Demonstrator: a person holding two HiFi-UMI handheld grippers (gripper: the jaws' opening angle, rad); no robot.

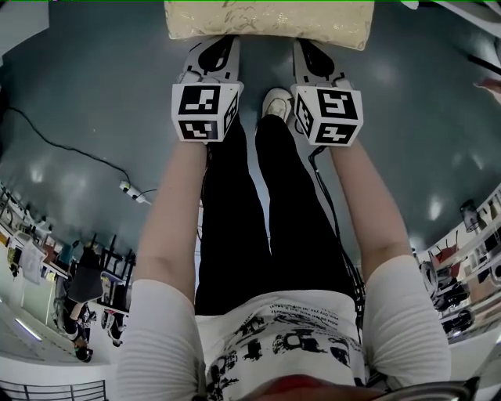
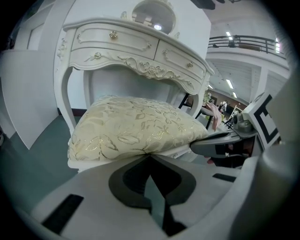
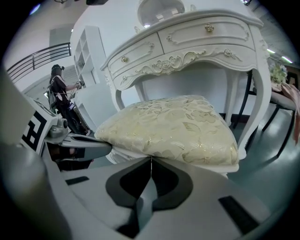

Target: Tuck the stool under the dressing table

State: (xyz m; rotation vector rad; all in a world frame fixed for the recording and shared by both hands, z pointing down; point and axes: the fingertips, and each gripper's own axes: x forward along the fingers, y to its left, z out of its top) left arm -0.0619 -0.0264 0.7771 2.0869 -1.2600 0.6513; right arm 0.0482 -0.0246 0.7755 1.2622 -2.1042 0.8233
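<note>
The stool has a cream, gold-patterned cushion [image 1: 270,19] on a white frame and shows at the top of the head view. My left gripper [image 1: 225,41] and right gripper [image 1: 308,44] both touch its near edge, side by side. In the left gripper view the cushion [image 2: 136,129] fills the middle, and the left gripper [image 2: 150,155] is shut with its tips against the seat edge. The right gripper [image 3: 151,158] is shut the same way against the cushion [image 3: 173,126]. The white carved dressing table [image 2: 136,47] [image 3: 187,42] stands just behind the stool, which sits partly between its legs.
The person's black-trousered legs and a white shoe [image 1: 275,102] stand right behind the grippers. A black cable [image 1: 70,149] and a power strip [image 1: 133,192] lie on the grey floor at left. A white panel [image 2: 28,93] leans left of the table. Another person [image 3: 58,89] stands far off.
</note>
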